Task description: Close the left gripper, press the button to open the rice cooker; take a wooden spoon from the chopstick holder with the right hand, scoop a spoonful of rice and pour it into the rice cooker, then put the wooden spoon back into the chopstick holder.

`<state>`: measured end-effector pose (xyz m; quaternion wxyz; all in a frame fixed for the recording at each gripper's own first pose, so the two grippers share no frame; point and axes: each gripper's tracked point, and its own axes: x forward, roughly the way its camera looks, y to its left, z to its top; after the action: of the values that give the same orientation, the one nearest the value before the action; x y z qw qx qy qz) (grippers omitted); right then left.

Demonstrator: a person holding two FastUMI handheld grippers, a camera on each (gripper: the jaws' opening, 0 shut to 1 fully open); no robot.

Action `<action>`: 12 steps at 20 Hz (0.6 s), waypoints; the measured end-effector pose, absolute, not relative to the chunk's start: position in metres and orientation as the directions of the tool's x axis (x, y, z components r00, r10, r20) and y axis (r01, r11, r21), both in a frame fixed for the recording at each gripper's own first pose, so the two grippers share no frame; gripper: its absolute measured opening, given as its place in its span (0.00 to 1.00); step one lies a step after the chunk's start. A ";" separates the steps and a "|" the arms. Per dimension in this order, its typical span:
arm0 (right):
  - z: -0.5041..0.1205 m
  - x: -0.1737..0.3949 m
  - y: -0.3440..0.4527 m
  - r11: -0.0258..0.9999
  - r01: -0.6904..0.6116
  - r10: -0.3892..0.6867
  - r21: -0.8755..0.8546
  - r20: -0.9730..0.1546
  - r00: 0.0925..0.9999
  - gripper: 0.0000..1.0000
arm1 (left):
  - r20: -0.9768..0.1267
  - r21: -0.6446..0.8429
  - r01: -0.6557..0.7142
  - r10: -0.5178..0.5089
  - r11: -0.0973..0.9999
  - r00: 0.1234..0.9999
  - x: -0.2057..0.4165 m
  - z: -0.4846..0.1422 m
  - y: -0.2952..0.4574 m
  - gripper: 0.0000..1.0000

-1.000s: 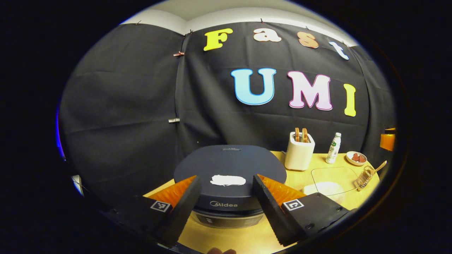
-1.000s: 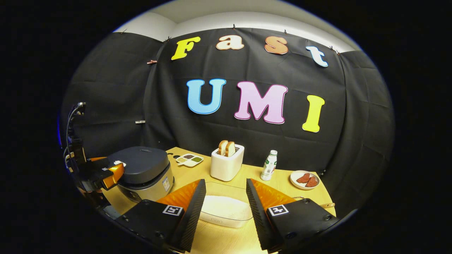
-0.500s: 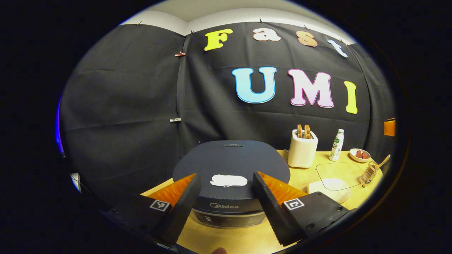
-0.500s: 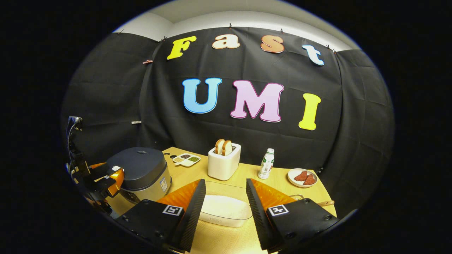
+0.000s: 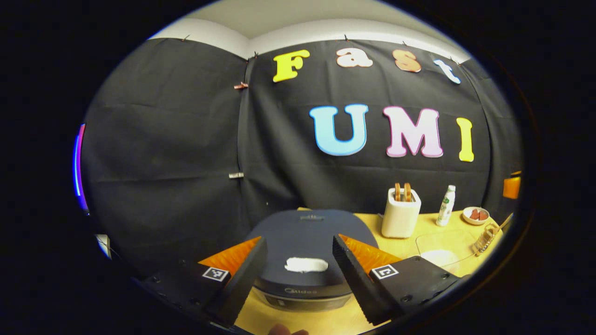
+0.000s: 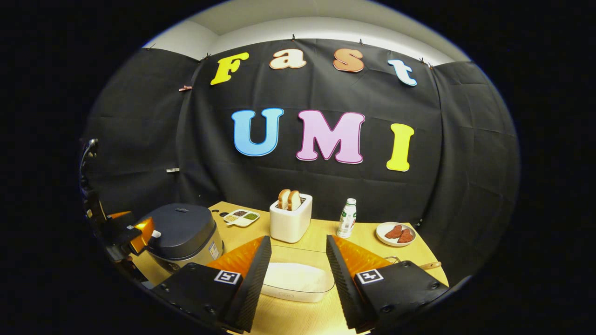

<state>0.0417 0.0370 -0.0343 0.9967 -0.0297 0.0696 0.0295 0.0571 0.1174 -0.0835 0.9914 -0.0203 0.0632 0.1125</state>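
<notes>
The dark rice cooker (image 5: 307,232) stands shut at the table's near left, its white button (image 5: 306,264) at the lid's front edge. My left gripper (image 5: 298,240) hovers open just in front of the lid, and the button shows between its fingers. In the right gripper view, that left gripper (image 6: 142,230) sits at the front of the cooker (image 6: 184,232). My right gripper (image 6: 298,238) is open and empty above the clear container of rice (image 6: 298,279). The wooden spoon (image 5: 505,222) leans in the chopstick holder (image 5: 484,236) at the far right.
A white toaster (image 6: 289,218) with bread, a small bottle (image 6: 347,218) and a plate of red pieces (image 6: 396,232) line the back of the wooden table (image 6: 298,321). A divided condiment tray (image 6: 240,217) lies behind the cooker.
In the left gripper view the cooker has slid lower and looks smaller, as the left gripper tilted up slightly. Both grippers stay open. The right gripper has only drifted a little.
</notes>
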 end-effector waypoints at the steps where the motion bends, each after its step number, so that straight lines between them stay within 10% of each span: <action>1: -0.035 0.042 0.037 0.997 -0.062 0.055 -0.046 -0.141 0.989 0.76 | -0.112 -0.026 -0.229 0.224 0.973 0.968 0.058 -0.072 0.118 0.95; 12: -0.026 0.056 0.057 0.998 -0.053 0.051 -0.014 -0.121 0.991 0.89 | -0.030 -0.042 -0.256 0.255 0.966 0.966 0.043 -0.013 0.141 0.95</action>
<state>0.0556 0.0574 -0.0263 0.9978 -0.0086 0.0606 0.0261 0.0426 0.1408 -0.0126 0.9913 -0.0227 0.0120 0.1290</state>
